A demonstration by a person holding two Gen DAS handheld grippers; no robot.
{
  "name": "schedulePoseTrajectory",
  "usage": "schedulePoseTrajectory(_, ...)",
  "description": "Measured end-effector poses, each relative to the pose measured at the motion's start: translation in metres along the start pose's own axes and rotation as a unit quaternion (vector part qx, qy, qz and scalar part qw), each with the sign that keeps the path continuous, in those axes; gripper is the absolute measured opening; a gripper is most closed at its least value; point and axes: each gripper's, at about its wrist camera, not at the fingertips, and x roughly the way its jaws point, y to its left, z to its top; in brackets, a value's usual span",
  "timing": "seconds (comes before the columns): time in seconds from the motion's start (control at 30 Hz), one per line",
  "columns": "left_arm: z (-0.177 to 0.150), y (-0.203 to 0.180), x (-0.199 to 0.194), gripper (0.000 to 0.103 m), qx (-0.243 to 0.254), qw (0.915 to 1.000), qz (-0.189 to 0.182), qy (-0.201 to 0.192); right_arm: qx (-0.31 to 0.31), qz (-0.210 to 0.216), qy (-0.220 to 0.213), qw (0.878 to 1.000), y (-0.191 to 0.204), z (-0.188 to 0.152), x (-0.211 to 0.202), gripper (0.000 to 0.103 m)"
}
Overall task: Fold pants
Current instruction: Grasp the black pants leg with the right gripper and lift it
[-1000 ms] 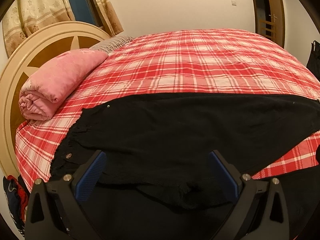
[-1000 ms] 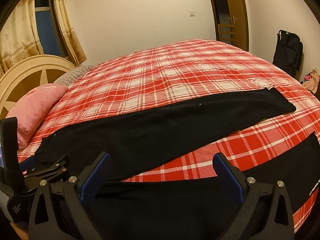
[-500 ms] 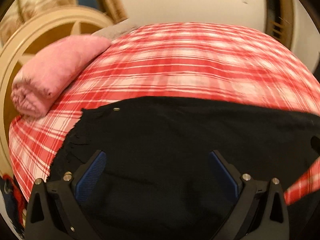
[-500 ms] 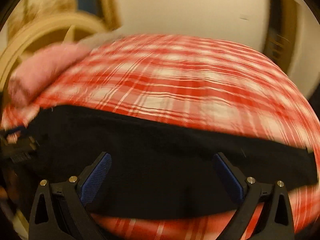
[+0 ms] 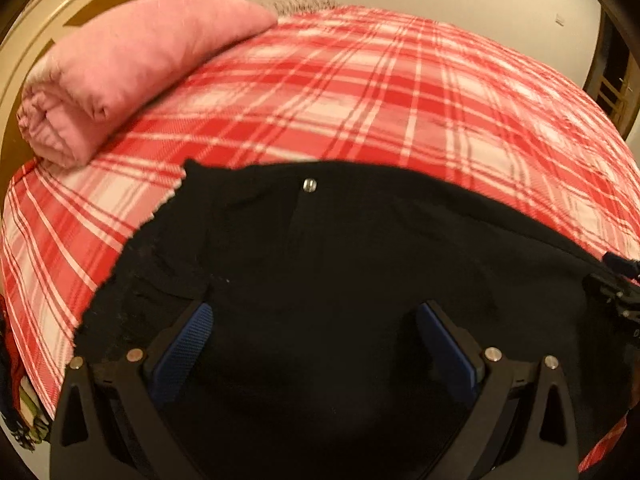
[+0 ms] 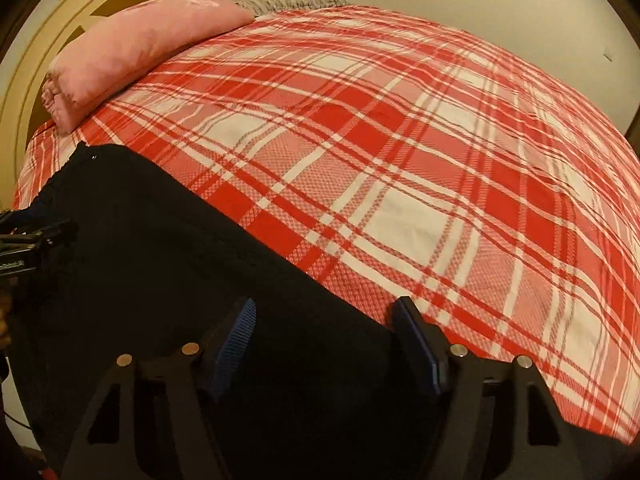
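Black pants (image 5: pixel 360 248) lie flat along the near side of a bed with a red plaid cover (image 5: pixel 360 100). Their waist, with a silver button (image 5: pixel 309 185), points toward the headboard. My left gripper (image 5: pixel 316 320) hangs open just above the waist cloth, nothing pinched between its blue pads. In the right wrist view the pants (image 6: pixel 160 260) fill the lower left. My right gripper (image 6: pixel 324 320) straddles their far edge with its jaws closing; black cloth lies between the pads (image 6: pixel 236 336), which do not visibly press on it. Each gripper shows at the edge of the other's view.
A rolled pink blanket (image 5: pixel 132 64) rests against the cream round headboard (image 5: pixel 48 24) at the upper left. A grey fringed cloth (image 6: pixel 288 0) lies behind it. Bare plaid cover (image 6: pixel 440 160) stretches beyond the pants. A doorway (image 5: pixel 616 88) stands at the far right.
Both grippers have swung toward the headboard end and dropped closer to the pants. The right gripper's jaws have narrowed, and the pants leg end has left its view.
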Motion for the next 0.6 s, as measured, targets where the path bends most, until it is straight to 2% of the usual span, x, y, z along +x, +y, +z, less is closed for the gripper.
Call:
schedulePoseTrajectory(0.03, -0.001, -0.001, 0.002, 0.103, -0.001, 1.0, 0.0, 0.0, -0.005, 0.003, -0.001, 1.0, 0.001, -0.001, 0.0, 0.066)
schedulePoseTrajectory(0.1, -0.001, -0.002, 0.001, 0.103, -0.004, 1.0, 0.0, -0.006, -0.027, 0.013, 0.001, 1.0, 0.008, -0.003, -0.003, 0.039)
schedulePoseTrajectory(0.13, 0.0, -0.002, 0.001, 0.103, -0.003, 1.0, 0.001, -0.005, -0.035, 0.011, 0.005, 0.999, 0.011, -0.003, -0.006, 0.031)
schedulePoseTrajectory(0.17, 0.0, -0.002, -0.001, 0.103, -0.002, 1.0, -0.001, -0.003, -0.038, 0.009, 0.008, 0.999, 0.013, -0.002, -0.008, 0.015)
schedulePoseTrajectory(0.2, 0.001, -0.001, -0.002, 0.103, -0.002, 1.0, -0.005, -0.002, -0.04, 0.007, 0.011, 0.999, 0.014, -0.001, -0.011, 0.009)
schedulePoseTrajectory(0.3, 0.0, 0.011, -0.015, 0.103, -0.011, 0.9994, -0.033, -0.008, -0.051, -0.001, -0.009, 0.999, 0.024, -0.004, -0.033, 0.005)
schedulePoseTrajectory(0.4, -0.003, 0.034, -0.033, 0.103, -0.032, 0.9974, -0.063, -0.016, -0.061, 0.01, -0.051, 0.997, 0.04, -0.014, -0.077, 0.005)
schedulePoseTrajectory(0.53, 0.001, 0.065, -0.058, 0.103, -0.061, 0.9914, -0.113, -0.027, -0.09, 0.017, -0.103, 0.991, 0.075, -0.046, -0.135, 0.005)
schedulePoseTrajectory(0.6, 0.005, 0.069, -0.067, 0.103, -0.063, 0.9899, -0.123, -0.032, -0.099, 0.03, -0.114, 0.988, 0.092, -0.069, -0.153, 0.005)
